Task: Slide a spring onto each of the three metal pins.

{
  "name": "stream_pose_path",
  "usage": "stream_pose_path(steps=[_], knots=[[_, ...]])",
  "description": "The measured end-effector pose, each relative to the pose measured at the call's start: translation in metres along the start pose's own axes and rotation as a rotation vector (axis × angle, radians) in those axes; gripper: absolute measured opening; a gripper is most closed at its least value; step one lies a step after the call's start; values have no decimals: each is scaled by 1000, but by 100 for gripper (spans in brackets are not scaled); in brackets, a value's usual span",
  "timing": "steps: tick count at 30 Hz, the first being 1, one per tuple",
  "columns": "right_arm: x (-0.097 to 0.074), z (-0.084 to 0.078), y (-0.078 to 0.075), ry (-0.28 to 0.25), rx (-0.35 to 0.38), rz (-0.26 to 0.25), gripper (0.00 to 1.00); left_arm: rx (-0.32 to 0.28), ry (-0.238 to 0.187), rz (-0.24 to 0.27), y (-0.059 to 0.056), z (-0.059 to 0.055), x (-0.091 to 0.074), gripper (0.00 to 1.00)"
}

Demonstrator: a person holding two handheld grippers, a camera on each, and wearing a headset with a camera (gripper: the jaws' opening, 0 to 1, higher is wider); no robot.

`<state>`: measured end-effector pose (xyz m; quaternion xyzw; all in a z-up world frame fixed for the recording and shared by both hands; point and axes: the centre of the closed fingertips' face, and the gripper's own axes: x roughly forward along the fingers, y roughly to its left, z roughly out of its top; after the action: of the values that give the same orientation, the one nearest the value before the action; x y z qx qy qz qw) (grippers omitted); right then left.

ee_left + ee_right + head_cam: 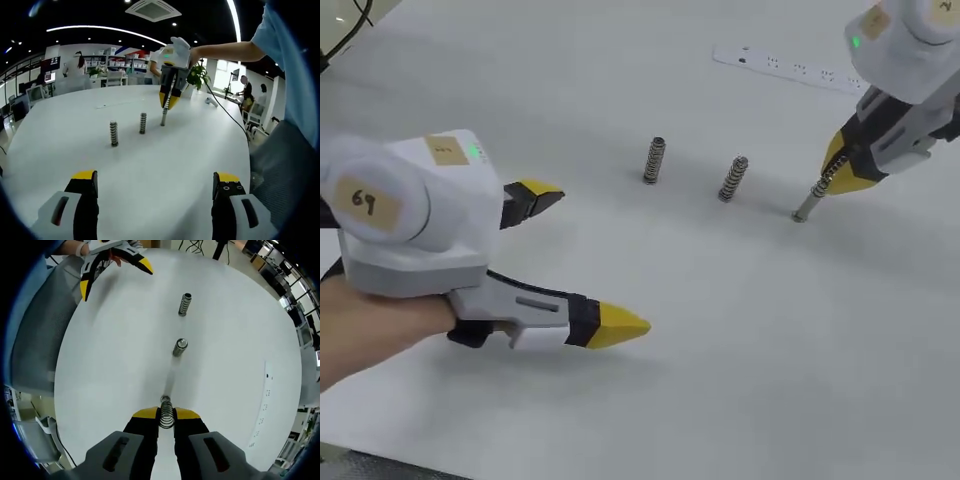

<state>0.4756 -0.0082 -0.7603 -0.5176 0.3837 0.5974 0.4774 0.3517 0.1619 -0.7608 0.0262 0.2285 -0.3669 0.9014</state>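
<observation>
On white table [620, 420], first sprung pin [654, 160] and second sprung pin [733, 178] stand side by side. Right gripper [166, 413] pinches third spring [166, 420] over last pin [806, 207], seemingly just started on. Left gripper [595, 257] hovers well apart, jaws spread wide.

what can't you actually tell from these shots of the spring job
1. Head view: whether the coiled metal spring in the right tool is over the bare metal pin. It is too small, and the tool covers the join.
2. Head view: the far end of the white power strip, hidden behind the right tool.
3. Left gripper view: the same join, too distant.
</observation>
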Motion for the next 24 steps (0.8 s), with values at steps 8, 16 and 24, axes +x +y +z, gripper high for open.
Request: stream_pose_path(steps=[8,16,24], knots=[[11,-1,1,13,-4,16,8,-5,2,4,1,-2,-1,93],[23,-2,3,27,2,33,8,-6,5,7,2,-5,-2,93],[30,-2,4,26,10,45,8,-10,8,6,2,-5,-2,92]])
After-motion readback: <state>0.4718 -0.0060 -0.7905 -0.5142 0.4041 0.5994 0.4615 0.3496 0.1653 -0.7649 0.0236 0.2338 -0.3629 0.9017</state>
